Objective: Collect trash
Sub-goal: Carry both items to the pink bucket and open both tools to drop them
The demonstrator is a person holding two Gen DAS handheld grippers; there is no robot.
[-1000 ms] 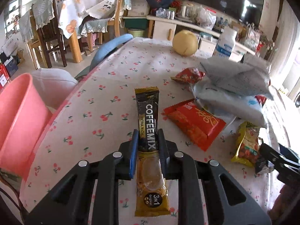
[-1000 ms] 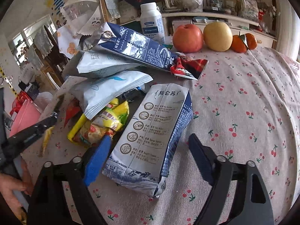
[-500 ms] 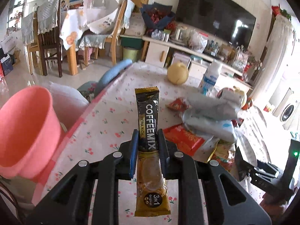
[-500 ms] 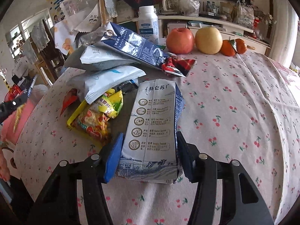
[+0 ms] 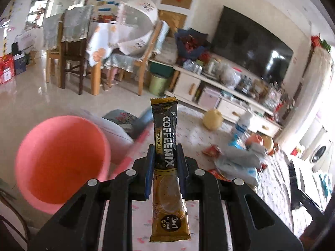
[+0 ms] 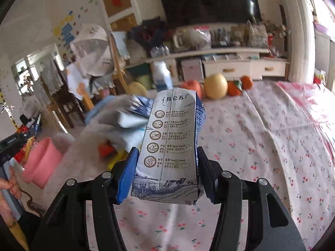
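Note:
My left gripper is shut on a black and gold Coffeemix sachet, held upright above the table edge. A pink bin stands open at the left, beside and below the sachet; it also shows in the right wrist view. My right gripper is shut on a blue and white milk carton, lifted above the cherry-print tablecloth. A pile of wrappers and bags lies on the table, blurred in the right wrist view.
Fruit and a white bottle stand at the table's far edge. A yellow fruit sits on the table. Wooden chairs, a TV cabinet and a green bin stand beyond.
Both grippers rose from the table. The right closed on the milk carton and lifted it. The left carried the sachet up and leftward, nearer the pink bin.

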